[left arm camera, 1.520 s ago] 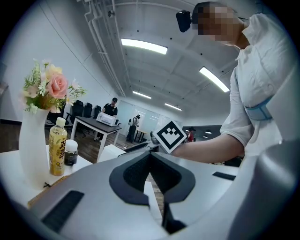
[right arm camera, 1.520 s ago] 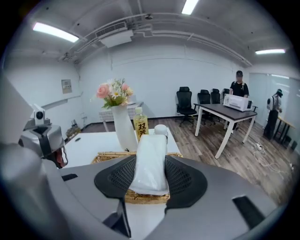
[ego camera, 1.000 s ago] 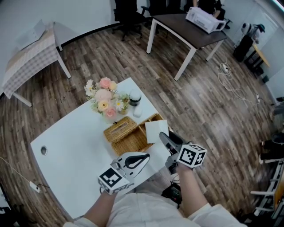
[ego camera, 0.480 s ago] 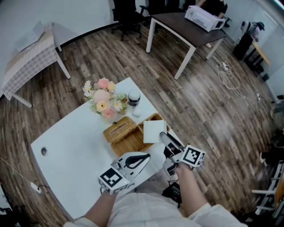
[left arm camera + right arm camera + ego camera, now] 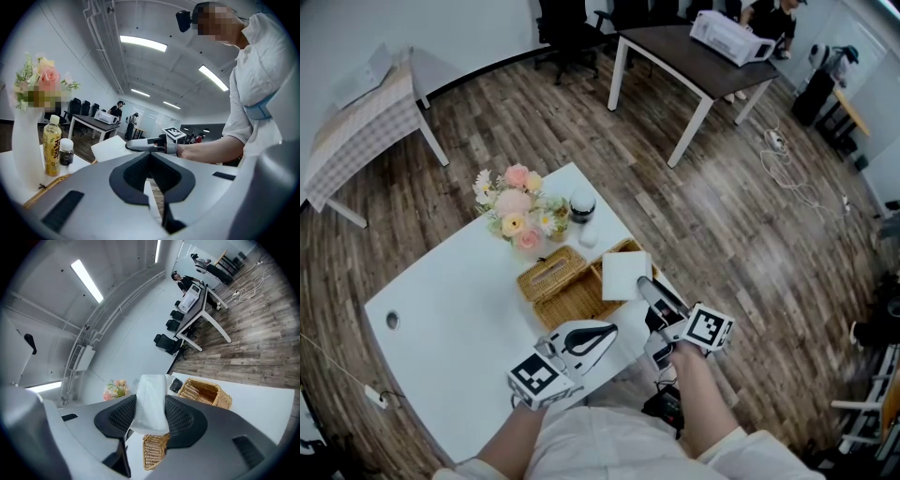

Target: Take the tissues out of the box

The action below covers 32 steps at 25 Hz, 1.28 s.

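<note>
A flat white stack of tissues [image 5: 624, 275] hangs over the right end of the open wicker tissue box [image 5: 570, 295], with my right gripper [image 5: 643, 285] shut on its near edge. In the right gripper view the tissues [image 5: 152, 385] stand upright between the two dark pads of that gripper [image 5: 151, 405], and wicker pieces [image 5: 204, 392] lie on the table beyond. The box's slotted lid [image 5: 551, 270] lies just behind the base. My left gripper [image 5: 611, 332] hovers near the table's front edge, pointing at the box, its tips together [image 5: 150, 154] with nothing held.
A vase of flowers [image 5: 517, 208], a dark-lidded jar [image 5: 582, 207] and a yellow drink bottle [image 5: 51, 147] stand behind the box. The white table [image 5: 450, 328] ends close to the right of the box. A dark desk [image 5: 694, 61] and chairs stand farther off.
My right gripper has carried the tissues a little to the left, nearer the box, then stopped. The left gripper has stayed where it was.
</note>
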Each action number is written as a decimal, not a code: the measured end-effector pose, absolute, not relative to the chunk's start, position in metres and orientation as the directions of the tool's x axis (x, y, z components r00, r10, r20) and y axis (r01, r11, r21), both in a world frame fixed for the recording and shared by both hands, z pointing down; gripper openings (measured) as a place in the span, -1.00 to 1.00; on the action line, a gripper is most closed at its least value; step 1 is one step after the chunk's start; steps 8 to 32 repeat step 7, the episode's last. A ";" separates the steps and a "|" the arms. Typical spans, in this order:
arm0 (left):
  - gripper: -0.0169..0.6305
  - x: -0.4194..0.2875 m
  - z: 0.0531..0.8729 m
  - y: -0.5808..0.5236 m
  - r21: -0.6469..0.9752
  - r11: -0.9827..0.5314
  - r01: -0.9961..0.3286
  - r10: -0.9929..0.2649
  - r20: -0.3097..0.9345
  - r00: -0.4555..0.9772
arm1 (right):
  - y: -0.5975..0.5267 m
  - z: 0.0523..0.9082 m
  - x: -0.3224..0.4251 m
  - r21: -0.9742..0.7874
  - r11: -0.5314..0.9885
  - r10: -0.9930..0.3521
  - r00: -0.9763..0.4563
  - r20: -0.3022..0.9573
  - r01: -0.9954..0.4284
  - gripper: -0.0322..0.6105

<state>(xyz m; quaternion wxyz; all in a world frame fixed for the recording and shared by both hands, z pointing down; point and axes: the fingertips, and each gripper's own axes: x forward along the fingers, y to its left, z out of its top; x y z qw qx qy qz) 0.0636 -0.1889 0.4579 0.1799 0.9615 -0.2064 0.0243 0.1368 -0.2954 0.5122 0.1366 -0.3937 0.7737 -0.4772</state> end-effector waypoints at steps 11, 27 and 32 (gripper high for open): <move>-0.95 0.061 0.453 -0.195 0.330 -0.847 -0.416 -0.402 0.112 0.909 | -0.303 0.505 0.135 -0.835 0.271 -0.732 -0.666 0.144 -0.479 -0.24; -0.95 0.061 0.453 -0.195 0.330 -0.847 -0.416 -0.402 0.112 0.909 | -0.303 0.505 0.135 -0.835 0.271 -0.732 -0.666 0.144 -0.479 -0.24; -0.95 0.061 0.453 -0.195 0.330 -0.847 -0.416 -0.402 0.112 0.909 | -0.303 0.505 0.135 -0.835 0.271 -0.732 -0.666 0.144 -0.479 -0.24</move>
